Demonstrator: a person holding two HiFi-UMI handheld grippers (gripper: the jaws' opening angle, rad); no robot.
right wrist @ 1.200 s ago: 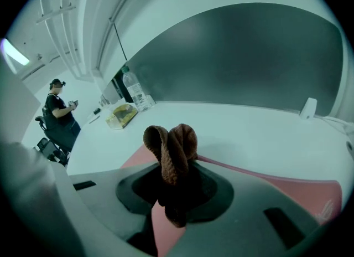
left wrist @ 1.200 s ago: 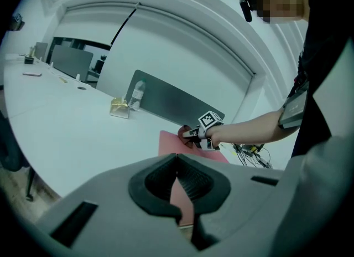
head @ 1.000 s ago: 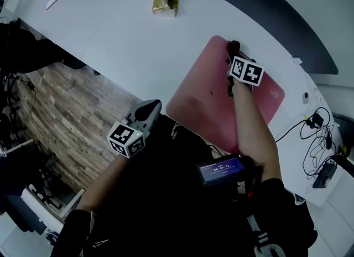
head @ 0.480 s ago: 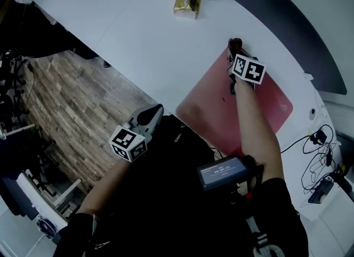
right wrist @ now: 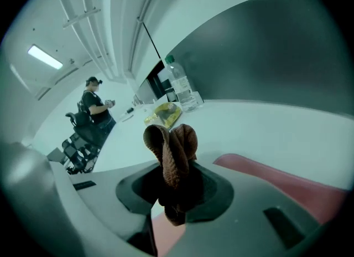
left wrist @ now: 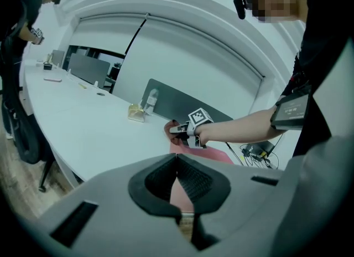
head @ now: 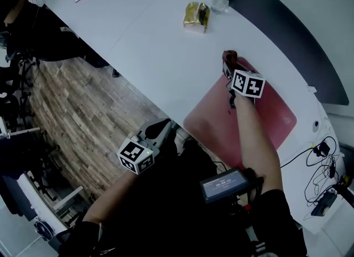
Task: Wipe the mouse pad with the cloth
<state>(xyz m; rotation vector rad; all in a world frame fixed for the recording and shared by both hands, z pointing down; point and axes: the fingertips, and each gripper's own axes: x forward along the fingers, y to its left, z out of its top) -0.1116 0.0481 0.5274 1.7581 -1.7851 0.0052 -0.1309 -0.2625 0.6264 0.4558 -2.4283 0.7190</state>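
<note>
Head view: right gripper (head: 228, 68) holds a crumpled brown cloth (head: 228, 56) at the far corner of the flat red rectangular mouse pad (head: 268, 126) on the white table (head: 149, 34). The left gripper (head: 164, 127) hangs beyond the table edge.
Left gripper view: ribbed black pads (left wrist: 189, 178) meet, nothing between them.
Right gripper view: jaws clamped on the cloth (coarse knit, bunched upward).

Left tool (left wrist: 177, 164) jaws together, empty — beyond, right tool (left wrist: 175, 131) with cloth (left wrist: 167, 128) at edge of mouse pad (left wrist: 217, 155), white table (left wrist: 99, 134).

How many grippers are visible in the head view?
2. The right gripper is at the far corner of the mouse pad, holding the cloth; the left gripper is off the table.
</note>
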